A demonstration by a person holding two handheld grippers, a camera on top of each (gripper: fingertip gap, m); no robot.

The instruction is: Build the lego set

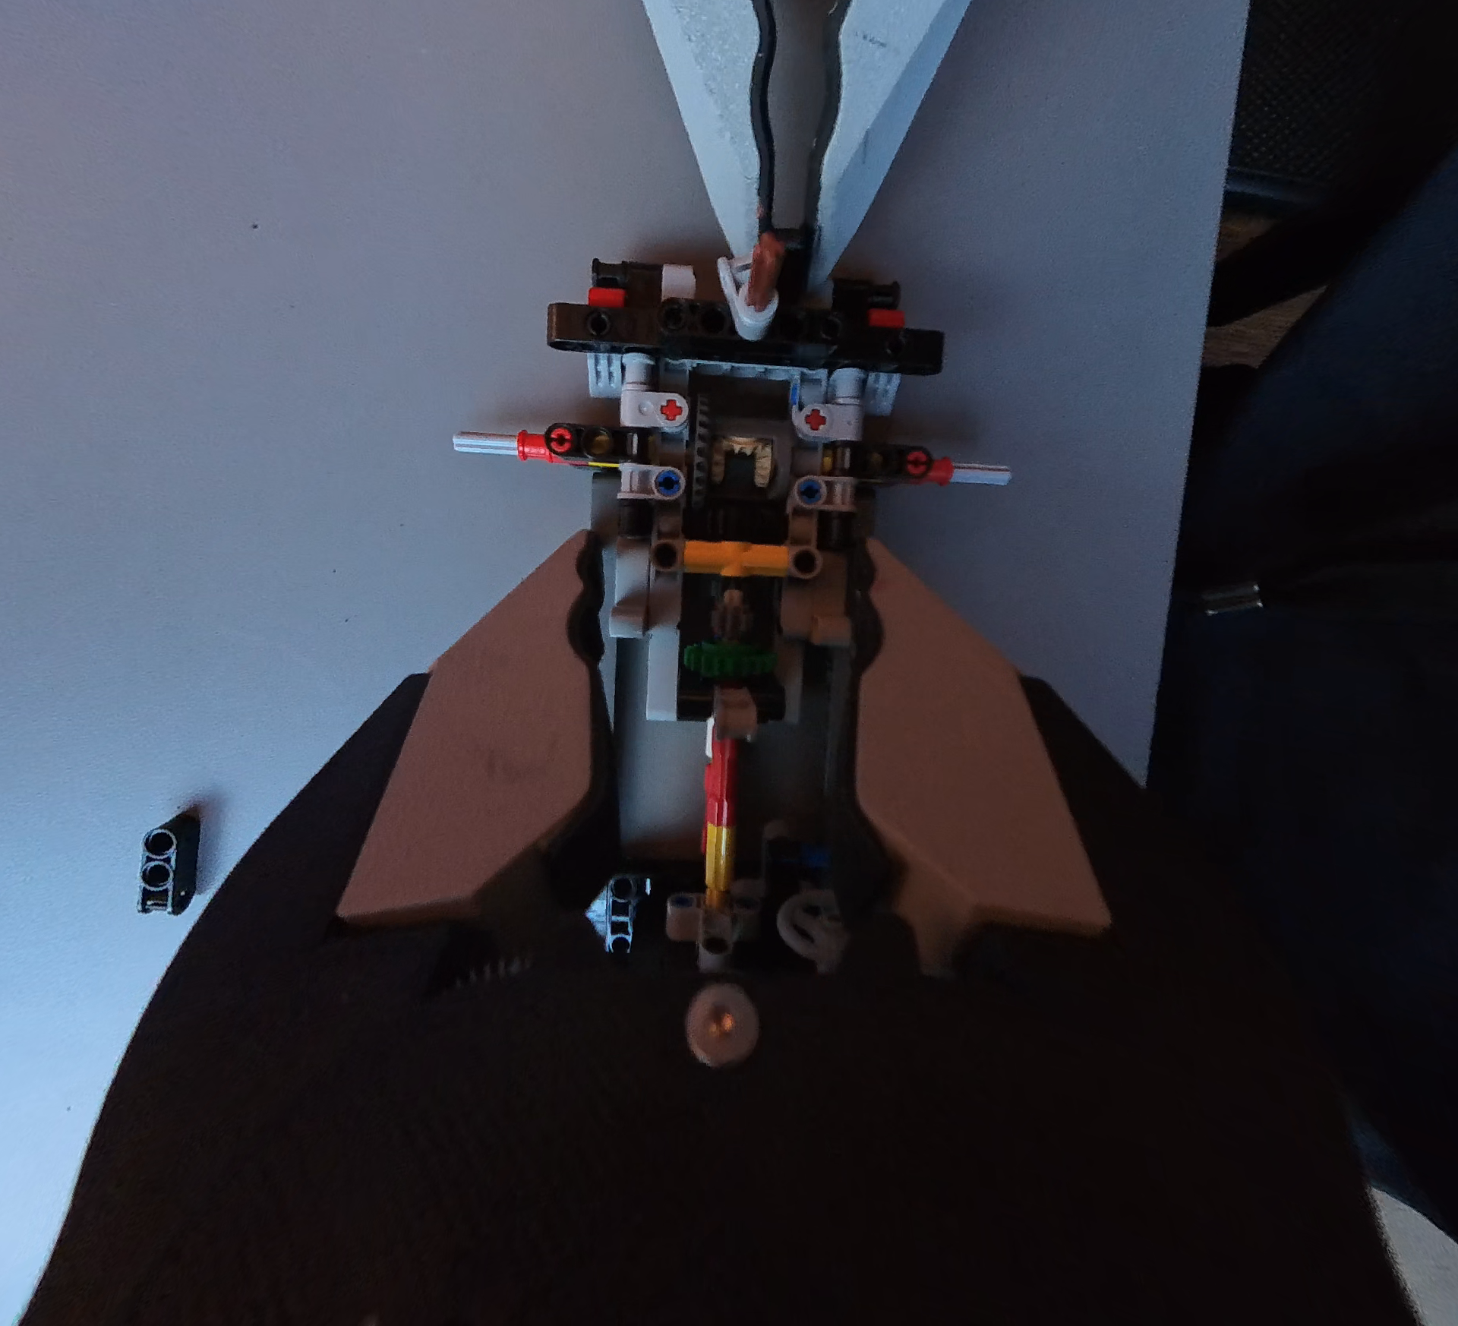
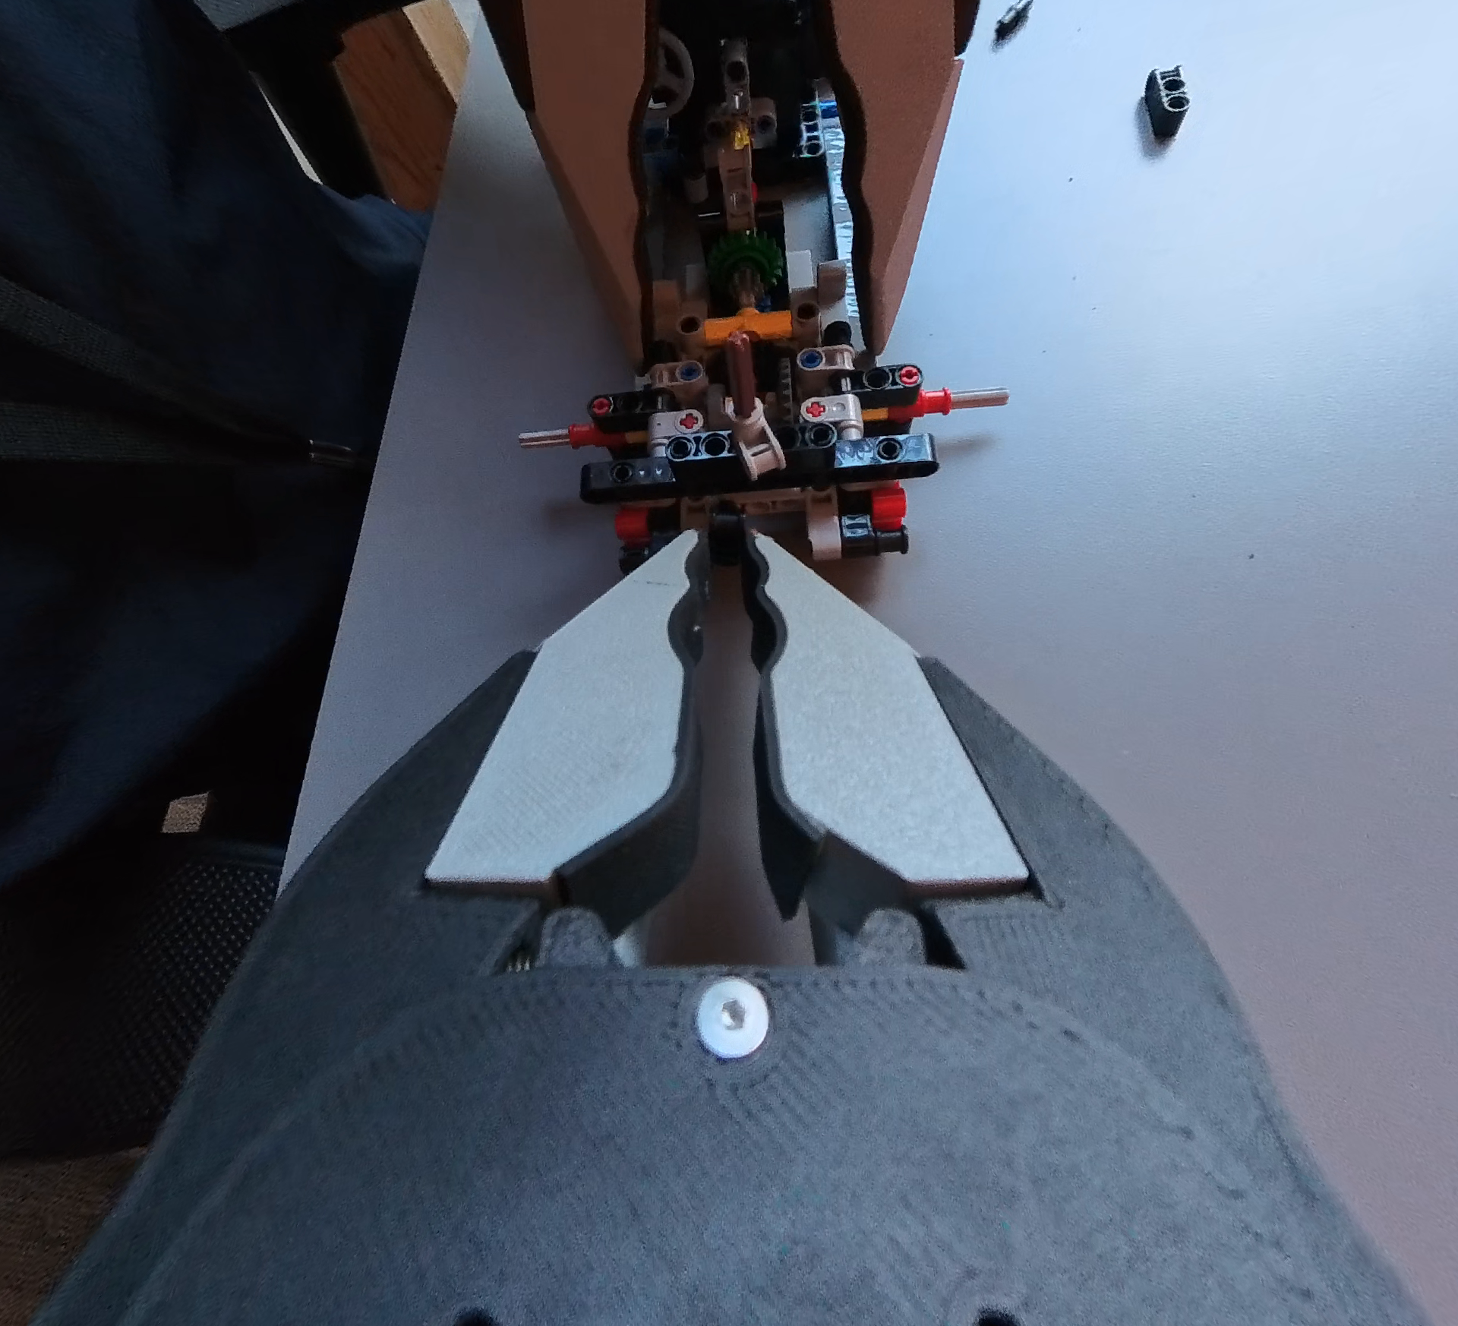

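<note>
While the brick-built chassis point(image 1: 734, 578) sits on the grey table point(image 1: 276, 341) near its edge, the left gripper point(image 1: 730, 578) with the tan fingers point(image 1: 505, 736) has it clamped by both long sides, pads pressed against the frame. At the chassis's far end, by the black cross beam point(image 2: 757, 471), the right gripper point(image 2: 726, 546) with grey fingers point(image 2: 600, 736) is pinched tight on a small black pin point(image 2: 724, 534). Off to the side of the chassis lies a loose black connector point(image 1: 168, 866), apart from everything.
</note>
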